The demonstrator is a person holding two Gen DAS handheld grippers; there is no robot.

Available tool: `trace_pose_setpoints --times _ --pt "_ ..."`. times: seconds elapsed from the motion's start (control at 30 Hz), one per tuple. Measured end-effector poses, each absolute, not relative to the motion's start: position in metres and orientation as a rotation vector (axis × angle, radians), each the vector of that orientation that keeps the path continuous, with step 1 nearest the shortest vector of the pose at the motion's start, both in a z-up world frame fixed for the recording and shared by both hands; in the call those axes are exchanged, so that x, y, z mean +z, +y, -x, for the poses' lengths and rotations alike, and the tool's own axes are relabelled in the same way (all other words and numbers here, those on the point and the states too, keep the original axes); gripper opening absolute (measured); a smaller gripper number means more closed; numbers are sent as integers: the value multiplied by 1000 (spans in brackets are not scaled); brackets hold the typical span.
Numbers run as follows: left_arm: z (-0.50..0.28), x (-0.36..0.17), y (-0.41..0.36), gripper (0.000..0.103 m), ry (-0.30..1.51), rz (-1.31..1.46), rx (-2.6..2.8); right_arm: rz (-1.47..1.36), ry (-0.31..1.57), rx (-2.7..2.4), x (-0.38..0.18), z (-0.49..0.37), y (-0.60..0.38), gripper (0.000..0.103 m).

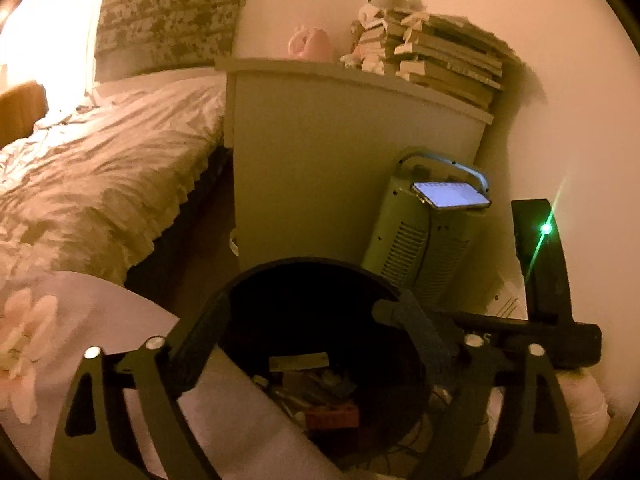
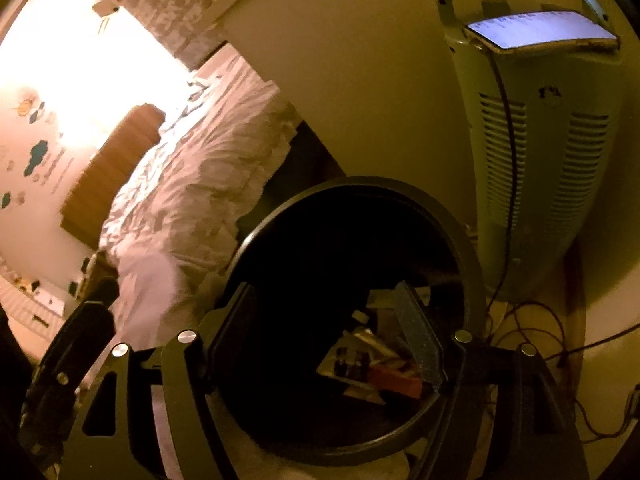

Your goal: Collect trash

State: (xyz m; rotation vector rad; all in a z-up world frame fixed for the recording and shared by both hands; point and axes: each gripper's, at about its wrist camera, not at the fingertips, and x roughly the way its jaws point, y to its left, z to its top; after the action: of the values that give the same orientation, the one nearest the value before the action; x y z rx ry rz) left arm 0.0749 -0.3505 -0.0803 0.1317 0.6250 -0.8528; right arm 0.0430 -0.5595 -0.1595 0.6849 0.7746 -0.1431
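Observation:
A round black trash bin (image 1: 304,276) stands on the floor by the bed, with several scraps of trash (image 1: 320,396) at its bottom. It also shows in the right wrist view (image 2: 360,192), with its trash (image 2: 372,364). My left gripper (image 1: 308,328) is open and empty, its fingers spread over the bin's mouth. My right gripper (image 2: 332,332) is open and empty, also above the bin's mouth. The right gripper's black body shows in the left wrist view (image 1: 548,280), to the right.
A green tower heater (image 1: 424,236) with a lit phone (image 1: 450,195) on top stands right of the bin. A bedside cabinet (image 1: 340,152) carries stacked books (image 1: 448,64). The bed (image 1: 100,168) lies left. Cables (image 2: 540,328) run on the floor.

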Motion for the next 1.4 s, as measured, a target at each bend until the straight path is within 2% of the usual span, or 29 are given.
trace_pose_setpoints --times 0.1,0.3,0.77,0.9,1.17,1.23,1.4 --pt "-67 -71 -336 97 600 -129 -844 -681 762 -125 -152 -40 -548 77" --pt "-58 -62 -298 97 591 -127 -781 -668 764 -77 -140 -46 -517 81" --pt "-52 -65 -182 97 624 -40 -547 -534 765 27 -109 -64 -412 81" --pt "-51 -70 -140 97 637 5 -429 -465 718 54 -95 -65 -371 88" --pt "-36 -71 -76 97 572 36 -266 -358 592 72 -77 -61 -302 92" --pt "-33 -72 -65 97 568 37 -243 -347 558 75 -74 -59 -292 98" --pt "-35 -77 -44 97 586 71 -180 -324 511 76 -73 -56 -273 98"
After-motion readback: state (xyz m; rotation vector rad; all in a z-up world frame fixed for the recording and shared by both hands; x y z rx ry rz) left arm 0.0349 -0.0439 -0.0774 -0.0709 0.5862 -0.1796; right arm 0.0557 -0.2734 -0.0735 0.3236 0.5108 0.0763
